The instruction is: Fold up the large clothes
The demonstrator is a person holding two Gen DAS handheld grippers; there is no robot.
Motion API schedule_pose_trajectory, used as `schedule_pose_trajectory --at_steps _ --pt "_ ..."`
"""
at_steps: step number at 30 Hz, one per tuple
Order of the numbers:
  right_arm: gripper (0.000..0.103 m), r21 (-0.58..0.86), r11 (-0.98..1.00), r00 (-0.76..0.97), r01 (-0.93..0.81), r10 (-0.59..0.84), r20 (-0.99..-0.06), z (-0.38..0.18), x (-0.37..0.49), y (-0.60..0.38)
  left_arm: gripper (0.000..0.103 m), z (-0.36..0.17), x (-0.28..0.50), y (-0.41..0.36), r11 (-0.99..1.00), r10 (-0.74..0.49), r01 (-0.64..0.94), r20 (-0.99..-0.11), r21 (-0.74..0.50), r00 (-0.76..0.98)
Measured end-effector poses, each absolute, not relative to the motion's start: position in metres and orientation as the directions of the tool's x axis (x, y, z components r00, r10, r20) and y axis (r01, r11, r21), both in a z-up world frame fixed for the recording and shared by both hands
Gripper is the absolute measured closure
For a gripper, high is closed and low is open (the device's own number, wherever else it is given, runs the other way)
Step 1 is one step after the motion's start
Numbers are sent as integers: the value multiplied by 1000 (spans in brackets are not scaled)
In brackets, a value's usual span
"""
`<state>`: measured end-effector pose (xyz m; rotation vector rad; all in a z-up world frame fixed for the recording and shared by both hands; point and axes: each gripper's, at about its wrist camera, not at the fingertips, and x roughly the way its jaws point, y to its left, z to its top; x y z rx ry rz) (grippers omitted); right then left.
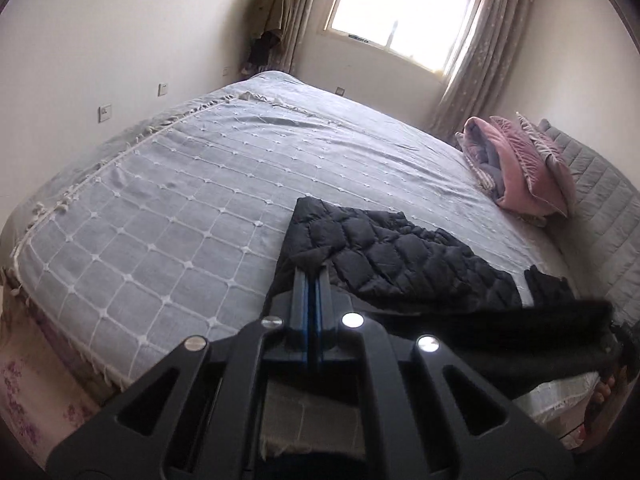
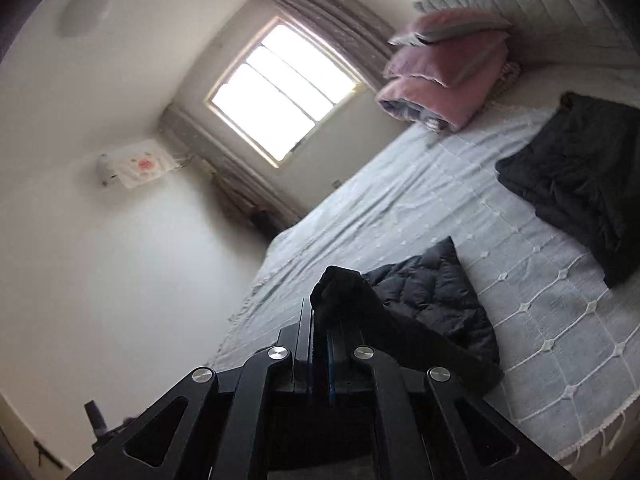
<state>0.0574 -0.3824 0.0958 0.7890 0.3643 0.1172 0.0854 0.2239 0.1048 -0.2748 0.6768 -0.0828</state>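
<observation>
Now, left gripper (image 1: 311,276): pinching the black quilted jacket (image 1: 384,256) lying on the bed (image 1: 160,208).
Right gripper (image 2: 320,312): clamping the jacket's edge.

Pink folded quilt (image 1: 520,168) lies on the grey bedspread (image 1: 160,220) near the window (image 1: 400,12).

The black quilted puffer jacket (image 1: 384,256) is matt, puffy cloth. The pale blue woven bedspread (image 1: 168,208) looks rough, with raised white stitching. The pink folded quilt (image 2: 436,76) looks soft, faintly sheened.
</observation>
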Motion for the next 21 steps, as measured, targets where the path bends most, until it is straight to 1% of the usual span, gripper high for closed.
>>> schedule_pose_trajectory --at_steps 2,4,6,8,9,10,11,12,13,14,15,16,17,18,19,21 --pt "99 732 680 930 42 241 -277 89 76 -392 99 104 111 222 959 -168 -17 -613 -284 772" --pt "99 722 690 929 49 233 -286 87 90 -393 99 102 137 213 964 -182 11 -627 -267 757" --pt "98 708 701 925 86 208 -319 84 122 -397 97 91 173 212 951 -202 -10 -648 -309 734" --pt "96 707 694 909 136 197 -368 70 156 -404 94 73 215 213 930 -255 -20 -685 -366 682" --pt "94 730 663 893 168 212 -398 56 177 -410 90 65 228 213 926 -268 -21 -696 -377 666" --pt "92 746 638 882 189 224 -415 45 189 -415 83 55 244 217 921 -276 -33 -711 -388 646" --pt "88 765 601 871 230 225 -438 31 205 -423 77 47 256 223 921 -255 -69 -726 -384 639" --pt "85 781 567 866 262 219 -449 21 214 -432 74 42 261 228 921 -227 -103 -735 -374 639" --pt "82 785 550 864 285 207 -459 16 218 -437 67 38 264 233 918 -215 -125 -738 -376 640" --pt "79 785 539 868 306 180 -462 14 219 -445 56 34 266 241 910 -213 -143 -734 -390 645" --pt "74 782 540 879 310 149 -452 15 216 -452 51 30 267 247 903 -223 -144 -729 -404 647" --pt "58 778 548 888 307 130 -442 16 213 -456 44 26 269 250 901 -231 -140 -728 -411 646" --pt "46 762 572 895 304 102 -434 17 210 -460 43 20 272 251 906 -225 -140 -734 -400 640" --pt "45 742 598 896 304 84 -436 18 207 -461 42 16 275 252 910 -215 -145 -742 -388 635" --pt "45 702 640 886 312 71 -458 17 209 -461 41 7 279 252 916 -205 -152 -758 -371 619" --pt "45 609 722 839 329 72 -539 8 223 -458 39 -10 292 251 920 -216 -152 -791 -362 573"
